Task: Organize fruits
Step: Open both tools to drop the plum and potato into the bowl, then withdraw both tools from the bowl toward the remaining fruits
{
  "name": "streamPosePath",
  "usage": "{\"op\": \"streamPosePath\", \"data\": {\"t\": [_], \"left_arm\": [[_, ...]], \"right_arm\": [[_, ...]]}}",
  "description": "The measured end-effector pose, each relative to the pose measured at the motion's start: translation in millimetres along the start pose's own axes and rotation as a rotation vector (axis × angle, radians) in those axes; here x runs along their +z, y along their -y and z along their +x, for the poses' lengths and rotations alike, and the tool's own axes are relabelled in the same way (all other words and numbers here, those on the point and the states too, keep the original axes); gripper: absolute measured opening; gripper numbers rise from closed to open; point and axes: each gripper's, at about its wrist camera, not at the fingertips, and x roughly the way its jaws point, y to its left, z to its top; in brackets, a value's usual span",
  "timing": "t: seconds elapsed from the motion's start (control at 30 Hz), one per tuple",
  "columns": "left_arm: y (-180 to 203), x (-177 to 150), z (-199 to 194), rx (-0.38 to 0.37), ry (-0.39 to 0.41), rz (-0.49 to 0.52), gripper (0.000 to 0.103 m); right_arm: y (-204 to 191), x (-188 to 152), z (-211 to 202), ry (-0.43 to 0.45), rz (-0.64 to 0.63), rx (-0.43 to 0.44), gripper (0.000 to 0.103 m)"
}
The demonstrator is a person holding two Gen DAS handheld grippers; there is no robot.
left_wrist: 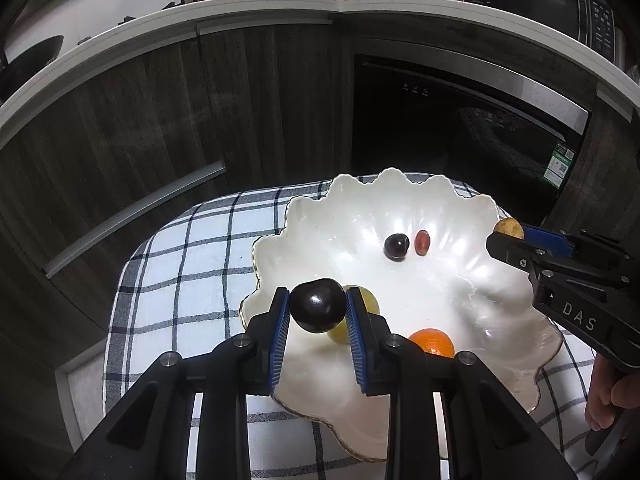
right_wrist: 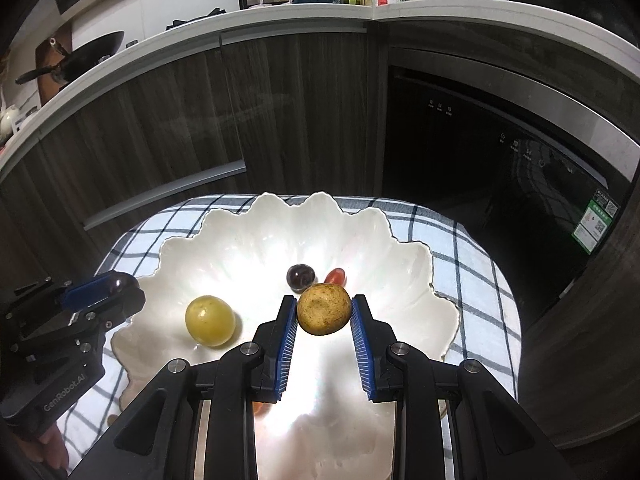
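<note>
Checked cloth covers the bench (left_wrist: 168, 280) where a scalloped white dish (left_wrist: 460, 208) already holds four fruits, while the left hand-held gripper (left_wrist: 318, 312) pinches a dark plum (left_wrist: 316, 310) and the right hand-held gripper (right_wrist: 324, 312) pinches a brownish-yellow fruit (right_wrist: 323, 309), both apparently yet to be dropped in.

A white scalloped dish (right_wrist: 408, 256) sits on a blue-checked cloth. In its hollow lie a dark round grape (right_wrist: 300, 277) and a small red grape (right_wrist: 336, 276) side by side, a yellow-green grape (right_wrist: 209, 321) and an orange fruit (left_wrist: 433, 342) nearer the front. A dark plum (left_wrist: 318, 310) and a tan, rough-skinned round fruit (right_wrist: 323, 309) are held above the dish.
</note>
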Motion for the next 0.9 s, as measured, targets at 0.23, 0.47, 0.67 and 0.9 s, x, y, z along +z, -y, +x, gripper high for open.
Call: {"op": "streamPosePath", "data": {"t": [0.23,0.47,0.67,0.9], "left_arm": [[-3.0,-1.3,2.9,0.010,-0.013,-0.011,0.043],[-7.2,0.5,-4.7,0.046,0.013,-0.038,0.071],[-12.0,1.8,-11.7,0.073,0.035,-0.045,0.085],[-16.1,3.2,-21.1,0.089,0.051,-0.053,0.093]], "right_arm": [[-0.5,-0.6,6.7,-0.020,-0.004,-0.015,0.030],[-1.2,0.6,3.1,-0.004,-0.013,-0.032,0.049],[-0.6,2.8,-4.4,0.026,-0.015,-0.057,0.071],[-3.0,6.0,-13.7,0.041,0.000,-0.069,0.073]]}}
